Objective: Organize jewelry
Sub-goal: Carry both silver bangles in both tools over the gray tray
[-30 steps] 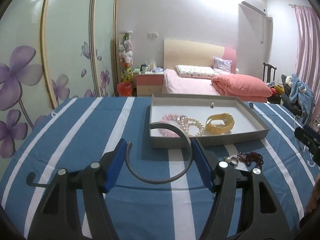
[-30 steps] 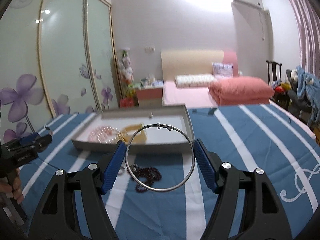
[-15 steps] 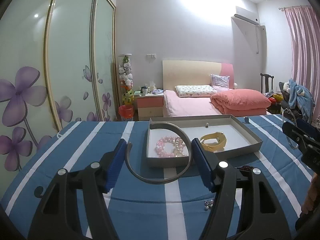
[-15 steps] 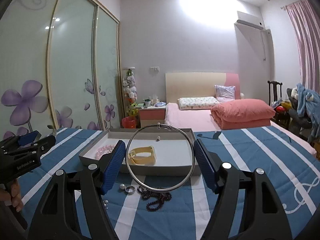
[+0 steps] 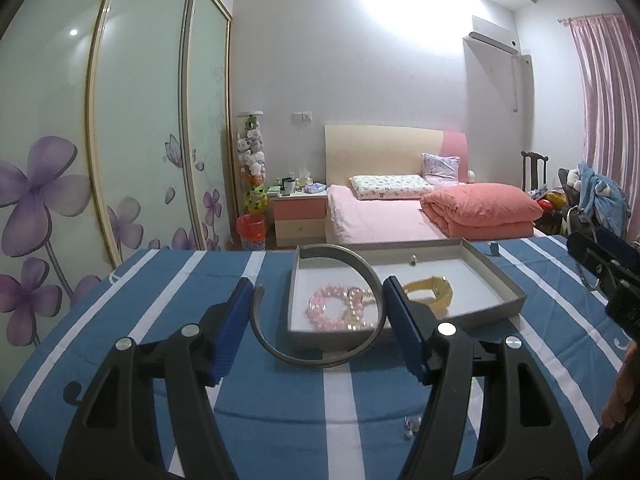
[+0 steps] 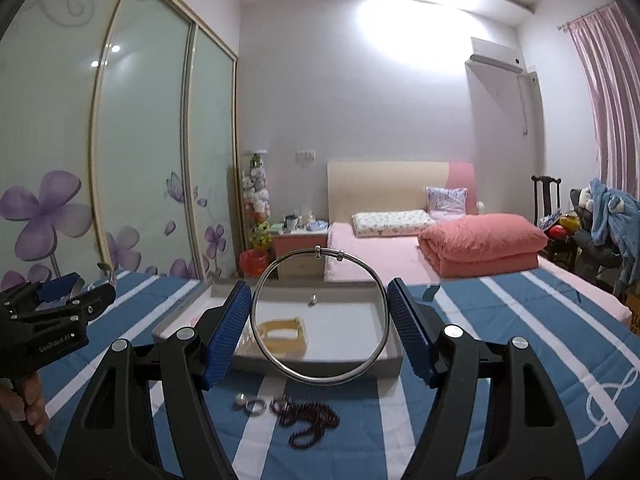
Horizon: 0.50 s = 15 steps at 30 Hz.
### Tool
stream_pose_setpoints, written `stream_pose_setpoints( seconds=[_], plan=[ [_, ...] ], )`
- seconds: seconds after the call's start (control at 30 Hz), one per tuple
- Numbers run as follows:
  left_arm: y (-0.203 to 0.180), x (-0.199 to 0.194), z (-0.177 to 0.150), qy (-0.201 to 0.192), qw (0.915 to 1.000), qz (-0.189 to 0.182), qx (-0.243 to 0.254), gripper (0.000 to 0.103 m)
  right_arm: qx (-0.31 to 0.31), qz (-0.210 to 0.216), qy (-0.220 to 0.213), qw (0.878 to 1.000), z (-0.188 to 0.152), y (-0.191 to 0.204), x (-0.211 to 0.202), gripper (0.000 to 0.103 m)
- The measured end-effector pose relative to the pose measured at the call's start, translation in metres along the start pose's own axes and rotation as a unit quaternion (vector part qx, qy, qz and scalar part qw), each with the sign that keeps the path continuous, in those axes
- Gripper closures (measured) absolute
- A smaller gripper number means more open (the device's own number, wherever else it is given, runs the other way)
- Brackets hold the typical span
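Right wrist view: silver bangle [image 6: 320, 316] clamped between blue fingers [image 6: 224, 336]

We look from both wrists, low over the striped cloth [image 5: 132, 312], toward the bed [image 6: 384, 248]; both share the tray [image 5: 496, 276].

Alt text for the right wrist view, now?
The right gripper holds a closed silver bangle between its jaws above a blue striped cloth. Behind it is a grey tray; below, dark beads and small rings.
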<state>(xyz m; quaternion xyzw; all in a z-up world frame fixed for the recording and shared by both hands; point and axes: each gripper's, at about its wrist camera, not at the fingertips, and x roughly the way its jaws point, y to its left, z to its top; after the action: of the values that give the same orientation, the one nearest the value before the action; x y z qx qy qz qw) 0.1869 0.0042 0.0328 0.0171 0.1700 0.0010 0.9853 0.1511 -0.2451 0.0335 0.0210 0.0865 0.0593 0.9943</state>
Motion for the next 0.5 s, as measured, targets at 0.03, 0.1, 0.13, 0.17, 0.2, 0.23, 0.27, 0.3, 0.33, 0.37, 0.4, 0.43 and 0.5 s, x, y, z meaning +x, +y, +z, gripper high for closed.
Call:
stream_pose_setpoints(
  seconds=[0.03, 0.1, 0.13, 0.17, 0.2, 0.23, 0.27, 0.3, 0.33, 0.37, 0.4, 0.43, 0.5],
  plan=[
    [-0.001, 0.002, 0.002, -0.002, 1.0000, 0.001, 0.001, 0.038, 0.000, -0.001, -0.005, 1.000, 0.003, -0.001, 0.002, 0.033],
    [-0.002, 0.007, 0.006, -0.008, 1.0000, 0.004, 0.002, 0.038, 0.001, -0.003, -0.010, 1.000, 0.005, -0.001, 0.007, 0.033],
    [-0.004, 0.012, 0.009, -0.009, 0.9999, 0.005, 0.004, 0.038, 0.002, -0.003, -0.011, 1.000, 0.006, -0.002, 0.011, 0.033],
    [-0.005, 0.015, 0.011, -0.010, 0.9999, 0.005, 0.005, 0.038, 0.003, -0.004, -0.011, 1.000, 0.007, -0.003, 0.014, 0.033],
    [-0.006, 0.019, 0.013, -0.011, 0.9999, 0.005, 0.006, 0.038, 0.004, -0.004, -0.010, 1.000, 0.006, -0.004, 0.016, 0.033],
    [-0.009, 0.025, 0.015, -0.011, 0.9999, 0.006, 0.009, 0.038, 0.005, -0.004, -0.010, 1.000, 0.007, -0.005, 0.021, 0.033],
    [-0.010, 0.029, 0.016, -0.010, 0.9999, 0.006, 0.010, 0.038, 0.006, -0.004, -0.009, 1.000, 0.007, -0.006, 0.025, 0.033],
    [-0.012, 0.034, 0.018, -0.008, 0.9999, 0.005, 0.011, 0.038, 0.006, -0.003, -0.007, 1.000, 0.007, -0.007, 0.028, 0.033],
    [-0.013, 0.039, 0.019, -0.006, 0.9999, 0.004, 0.011, 0.038, 0.007, -0.004, -0.006, 1.000, 0.007, -0.008, 0.031, 0.033],
    [-0.015, 0.045, 0.020, -0.002, 0.9999, 0.002, 0.011, 0.038, 0.006, -0.004, -0.005, 1.000, 0.007, -0.008, 0.035, 0.033],
    [-0.016, 0.048, 0.020, 0.000, 0.9999, 0.002, 0.010, 0.038, 0.005, -0.004, -0.003, 1.000, 0.007, -0.009, 0.039, 0.033],
    [-0.017, 0.054, 0.020, 0.002, 0.9999, 0.002, 0.010, 0.038, 0.005, -0.004, -0.001, 1.000, 0.006, -0.010, 0.042, 0.033],
    [-0.019, 0.065, 0.021, 0.007, 0.9999, 0.000, 0.008, 0.038, 0.005, -0.002, 0.004, 1.000, 0.005, -0.012, 0.050, 0.033]
  ],
)
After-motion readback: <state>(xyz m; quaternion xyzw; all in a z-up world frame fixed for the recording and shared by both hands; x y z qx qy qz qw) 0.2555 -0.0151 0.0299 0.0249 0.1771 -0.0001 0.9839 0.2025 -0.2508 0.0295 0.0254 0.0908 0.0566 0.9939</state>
